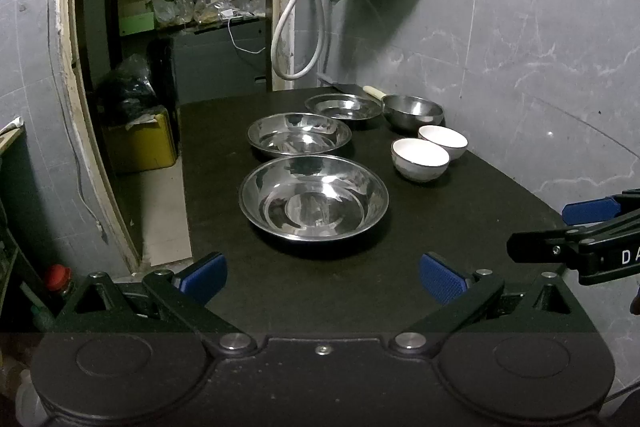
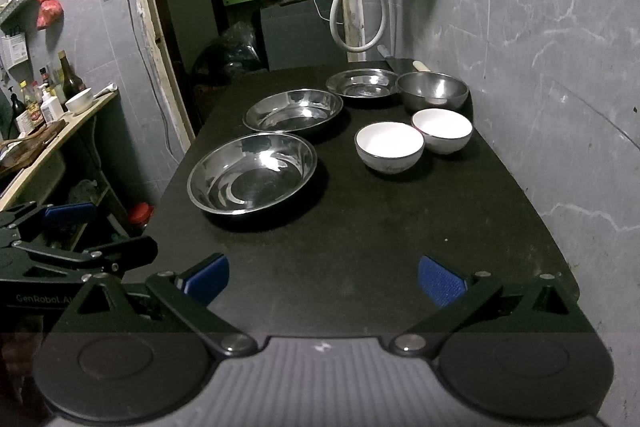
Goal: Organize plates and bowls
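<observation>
Both grippers hover over the near desk (image 2: 360, 247) edge, jaws wide, nothing held: left gripper (image 1: 322, 277), right gripper (image 2: 323, 277). Three steel plates (image 1: 314, 197) run near to far on the left; two white bowls (image 2: 389, 146) and a steel bowl (image 2: 434, 93) sit right. Probably start nesting: pinch a rim, lift level, lower centred. Far plate's depth unclear.

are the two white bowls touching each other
Cannot tell. In both wrist views the near white bowl overlaps the far white bowl, hiding any gap or contact between their rims.
</observation>
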